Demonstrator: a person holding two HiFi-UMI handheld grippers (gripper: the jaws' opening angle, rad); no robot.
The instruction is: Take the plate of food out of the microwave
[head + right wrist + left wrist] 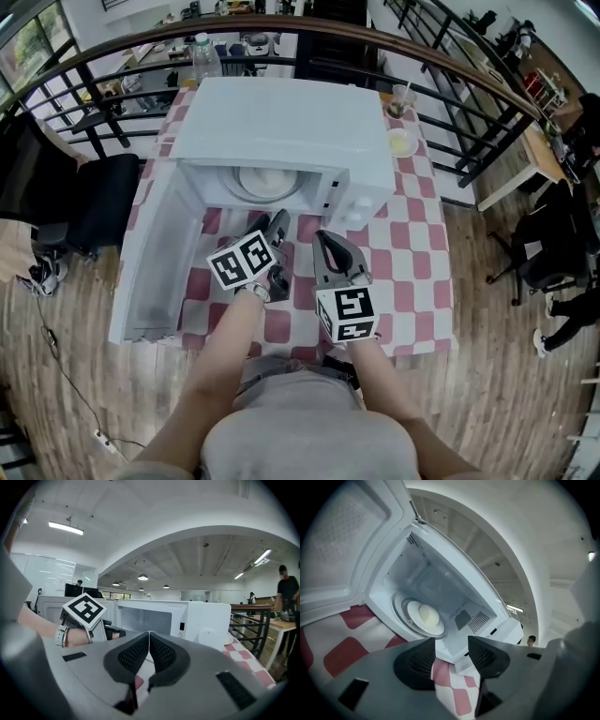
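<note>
**Plate of food (267, 180) sits inside the open microwave (281, 112)**

The plate rests on the turntable (401, 616) in the microwave's cavity. The door (155, 262) is swung open to the left over the checkered desk (412, 244). The left hand-held gripper (451, 641) hovers just on the near side of the opening, jaws apart and empty. The right hand-held gripper (149, 634), beside it, has its jaws pressed together on nothing.

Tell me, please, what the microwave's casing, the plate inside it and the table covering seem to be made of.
Microwave: probably painted sheet metal, smooth white with a soft sheen, though plastic cannot be ruled out.
Plate: likely glazed ceramic, glossy opaque white.
Tablecloth: red-and-white checked cloth or vinyl; it lies thin and flat, weave unreadable.
</note>
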